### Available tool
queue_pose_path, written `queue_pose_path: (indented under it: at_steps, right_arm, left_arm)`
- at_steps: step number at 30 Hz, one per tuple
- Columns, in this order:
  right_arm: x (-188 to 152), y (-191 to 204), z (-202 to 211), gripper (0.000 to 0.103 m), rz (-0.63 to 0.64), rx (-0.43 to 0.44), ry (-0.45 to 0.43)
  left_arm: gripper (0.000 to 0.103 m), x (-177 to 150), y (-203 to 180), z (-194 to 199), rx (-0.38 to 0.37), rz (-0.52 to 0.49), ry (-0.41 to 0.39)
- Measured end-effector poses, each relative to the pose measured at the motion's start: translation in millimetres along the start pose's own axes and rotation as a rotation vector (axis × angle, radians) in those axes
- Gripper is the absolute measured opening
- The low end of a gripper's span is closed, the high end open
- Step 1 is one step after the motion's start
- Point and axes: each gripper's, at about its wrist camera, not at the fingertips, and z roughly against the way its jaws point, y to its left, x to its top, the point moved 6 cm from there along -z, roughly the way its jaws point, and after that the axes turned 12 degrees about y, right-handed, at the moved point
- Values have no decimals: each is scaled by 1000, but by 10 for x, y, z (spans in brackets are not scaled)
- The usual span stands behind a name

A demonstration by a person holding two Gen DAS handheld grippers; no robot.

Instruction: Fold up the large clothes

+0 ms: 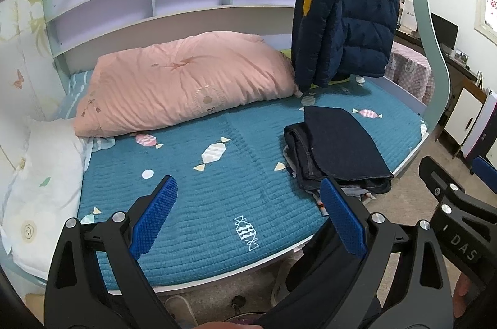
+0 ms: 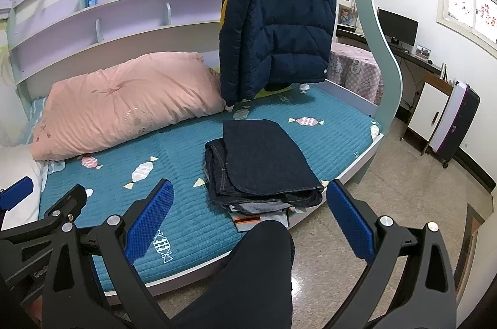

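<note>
Both jaws gape over quilted bedspread (image 1: pixel 217 198), folded denim (image 2: pixel 264 161).

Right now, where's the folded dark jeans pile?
The folded jeans lie on the teal bedspread near the bed's front edge, right of centre in both views, below the hanging navy-and-yellow jacket and right of the pink duvet.

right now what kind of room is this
Most likely a bedroom: a bed with a teal candy-print quilt, a pink pillow, and a puffer jacket hanging above folded dark clothes.
</note>
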Motion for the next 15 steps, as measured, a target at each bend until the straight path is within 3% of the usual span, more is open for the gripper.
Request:
queue_pose_path:
  at_steps: [15]
  right_arm:
    - [-10,105,-48,95,33,9,4]
  left_arm:
    - [94,-18,78,-100,37,4,26]
